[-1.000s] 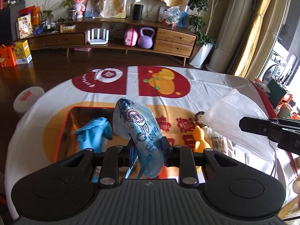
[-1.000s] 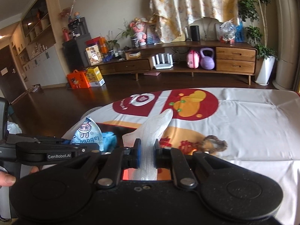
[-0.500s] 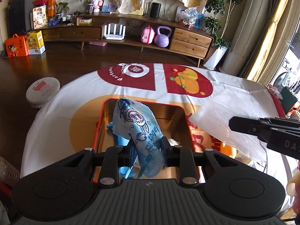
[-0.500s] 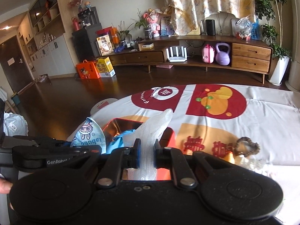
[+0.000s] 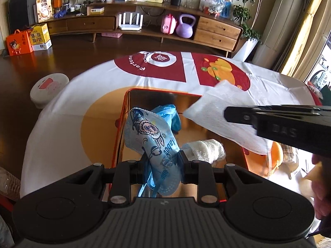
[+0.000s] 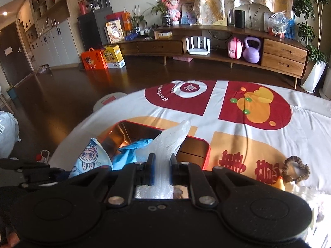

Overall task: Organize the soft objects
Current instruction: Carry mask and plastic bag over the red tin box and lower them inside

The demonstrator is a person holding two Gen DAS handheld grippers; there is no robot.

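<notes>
The left hand-held gripper [image 5: 161, 163] hangs above the near end of an open red-rimmed tin [image 5: 121, 136], its jaws pinched on a blue cartoon-printed face mask [image 5: 151, 136] that stands up between the fingers and trails its ear loops below. The right hand-held gripper [image 6: 161, 170] is closed on a sheet of white bubble wrap [image 6: 171, 138], which juts forward and over the tin's right side; in the left wrist view the same sheet [image 5: 223, 122] spreads like a flag from the black finger holding it.

Both soft pieces appear to be held high and over the tin's opening so they can be dropped in rather than pushed across the counter [image 6: 258, 142], which is covered by a red, orange and white printed cloth. Inside the tin already lie a crumpled blue glove [image 5: 169, 115] at the far end and a white gauze bundle [image 5: 204, 148] nearer the left gripper, just right of the mask.

On the cloth to the right of the tin, outside it, lies a brown scrunchie [image 6: 295, 169], with an orange object beside it that is mostly hidden.
</notes>
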